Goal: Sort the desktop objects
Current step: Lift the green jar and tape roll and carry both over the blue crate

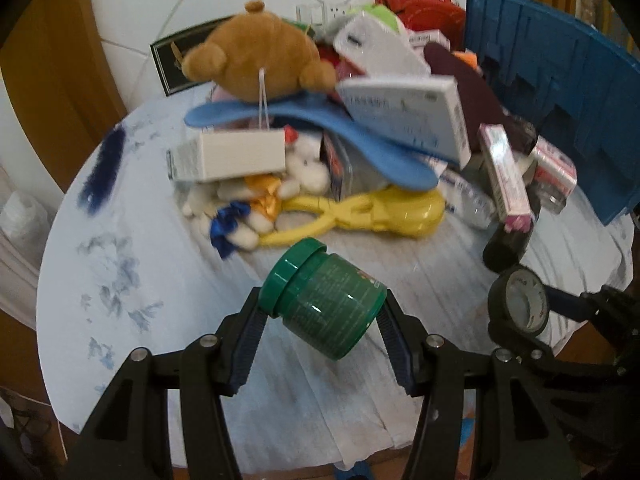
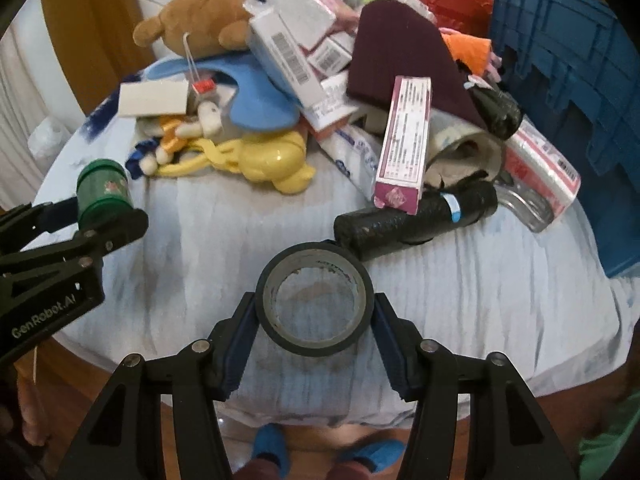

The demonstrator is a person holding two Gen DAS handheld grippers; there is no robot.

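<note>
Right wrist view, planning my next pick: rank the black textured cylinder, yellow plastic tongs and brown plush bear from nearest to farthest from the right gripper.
1. Black textured cylinder, just beyond the right gripper, to the right.
2. Yellow plastic tongs, mid-table, left of centre.
3. Brown plush bear, atop the pile's far left.

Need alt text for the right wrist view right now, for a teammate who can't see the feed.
The right gripper holds a roll of black tape between its fingers, above the pale blue tablecloth. At left, the left gripper holds a green jar. Behind lie a teddy bear, boxes, a yellow toy and a blue crate.
</note>
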